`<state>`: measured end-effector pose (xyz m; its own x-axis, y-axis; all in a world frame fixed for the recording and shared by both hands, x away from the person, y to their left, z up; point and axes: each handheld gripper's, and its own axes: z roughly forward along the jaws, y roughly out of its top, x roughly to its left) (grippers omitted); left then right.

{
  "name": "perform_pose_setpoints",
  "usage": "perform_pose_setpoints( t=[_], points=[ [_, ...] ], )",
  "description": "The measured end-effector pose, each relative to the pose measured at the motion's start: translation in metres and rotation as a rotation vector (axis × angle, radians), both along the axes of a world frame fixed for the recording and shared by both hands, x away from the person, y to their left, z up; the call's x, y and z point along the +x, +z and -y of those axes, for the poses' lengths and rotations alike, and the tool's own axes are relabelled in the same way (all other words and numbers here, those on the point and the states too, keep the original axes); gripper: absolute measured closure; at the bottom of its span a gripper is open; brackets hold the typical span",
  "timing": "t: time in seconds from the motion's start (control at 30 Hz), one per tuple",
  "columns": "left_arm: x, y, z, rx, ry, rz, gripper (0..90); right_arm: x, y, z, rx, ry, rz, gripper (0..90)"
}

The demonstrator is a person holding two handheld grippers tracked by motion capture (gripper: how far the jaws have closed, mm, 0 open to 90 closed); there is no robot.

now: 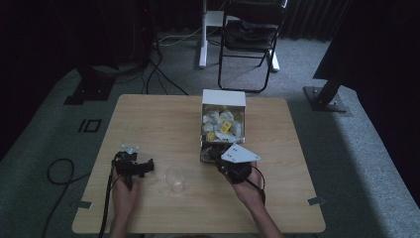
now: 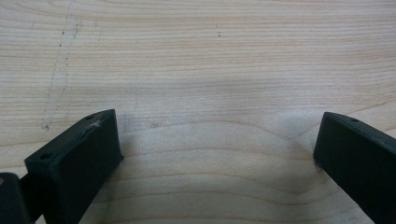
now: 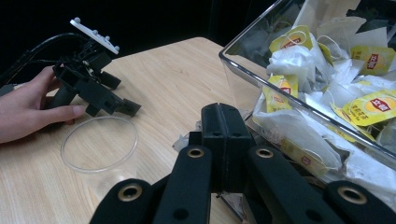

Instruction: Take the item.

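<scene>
high view
- right gripper: at near end of clear box, jaw tips hidden under grey plate; pressed to box's near wall
- tea bags: heaped inside box, yellow tags up; straight ahead of right gripper, away from person
- clear cup: upright on table, between the two grippers, nearer the right one's side, apart from both
- left gripper: lying low on table left of cup, pointing right toward it
- nearer arm to bags: right, clearly

left gripper view
- jaws: wide apart, nothing between, bare wood grain beneath
- cup: not framed here
- gripper height: close over tabletop, looks resting or nearly so

right gripper view
- right gripper: jaws pressed together; whether a thin tag or string is pinched, cannot tell
- box wall: just right of jaw tips, touching or nearly
- tea bags: right and ahead, behind clear wall; one bag lying low against wall beside jaws
- loose scrap at jaw base: pale, on table, maybe a bag, unclear
- cup rim: left of jaws, open mouth up
- left gripper: beyond cup, held by left hand, jaws apart
- likely coming move: bag from box leftward to cup; short sideways carry
</scene>
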<state>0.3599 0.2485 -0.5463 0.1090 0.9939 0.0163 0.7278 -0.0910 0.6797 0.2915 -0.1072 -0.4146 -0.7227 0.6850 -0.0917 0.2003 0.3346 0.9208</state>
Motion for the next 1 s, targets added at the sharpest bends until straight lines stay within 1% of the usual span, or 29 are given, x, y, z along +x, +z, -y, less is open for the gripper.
perform_pose_setpoints(
  t=[0.63, 1.0],
  points=[
    [0.000, 0.000, 0.000, -0.001, 0.001, 0.001, 1.2, -0.004, 0.005, -0.006, 0.003, 0.022, 0.014, 90.0],
    [0.000, 0.000, 0.000, -0.001, 0.001, 0.001, 1.2, -0.010, 0.006, -0.015, 0.006, 0.051, 0.018, 90.0]
  ],
)
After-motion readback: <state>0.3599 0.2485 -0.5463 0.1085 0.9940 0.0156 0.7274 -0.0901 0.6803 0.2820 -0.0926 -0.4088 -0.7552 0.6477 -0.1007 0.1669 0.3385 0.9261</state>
